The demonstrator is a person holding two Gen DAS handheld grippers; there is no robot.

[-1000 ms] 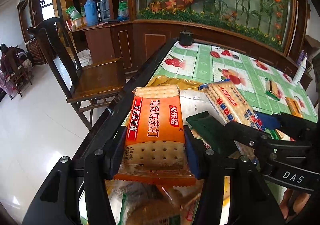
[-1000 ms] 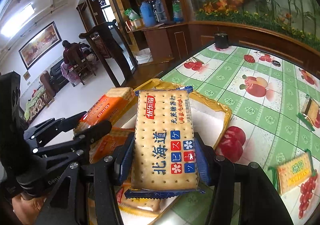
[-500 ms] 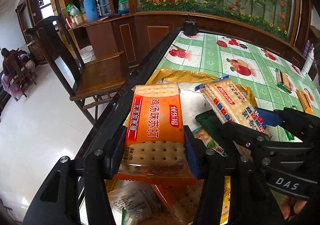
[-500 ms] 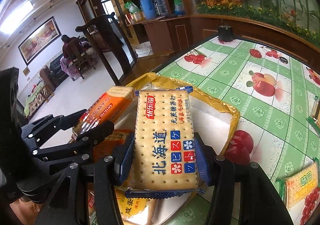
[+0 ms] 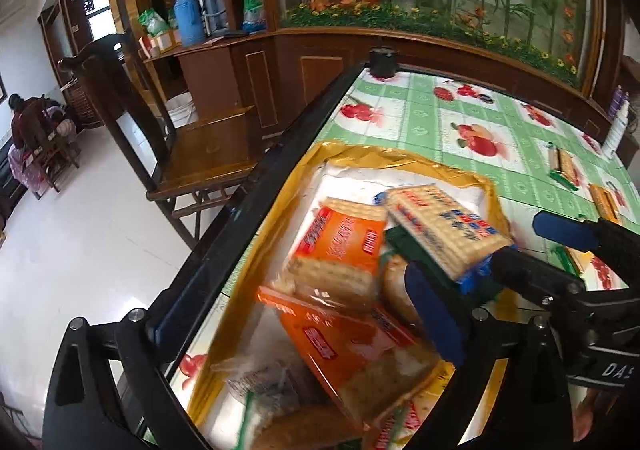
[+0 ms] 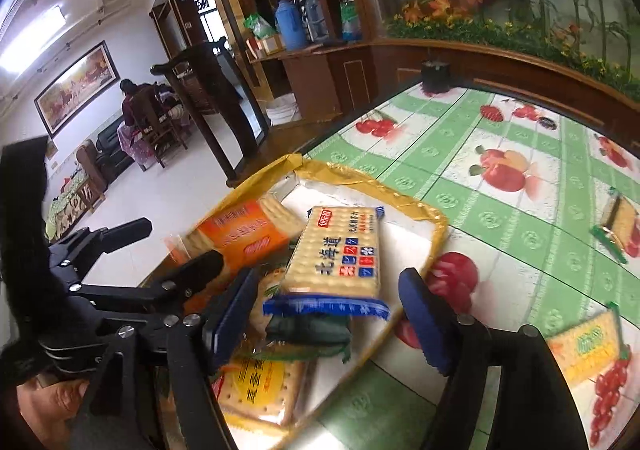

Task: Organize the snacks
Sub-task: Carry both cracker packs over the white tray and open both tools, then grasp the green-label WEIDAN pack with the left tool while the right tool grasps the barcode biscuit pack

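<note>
A gold-rimmed tray (image 5: 404, 162) (image 6: 400, 198) at the table's near corner holds several cracker packs. My left gripper (image 5: 296, 314) is open above it; the orange cracker pack (image 5: 340, 246) (image 6: 244, 234) lies loose on the pile, clear of both fingers. My right gripper (image 6: 324, 314) is open too; the blue-and-white cracker pack (image 6: 340, 250) (image 5: 444, 230) rests on the pile between its spread fingers, touching neither. Another orange pack (image 5: 360, 346) and a yellow-label pack (image 6: 260, 382) lie lower in the tray.
The green fruit-print tablecloth (image 6: 520, 154) carries loose cracker packs at the right (image 6: 584, 342) (image 6: 616, 222) (image 5: 560, 166). A black cup (image 5: 382, 62) stands at the far corner. A wooden chair (image 5: 200, 154) stands left of the table's dark edge.
Both grippers have opened. The orange pack and the blue-and-white pack have dropped out of the fingers onto the pile in the tray.
</note>
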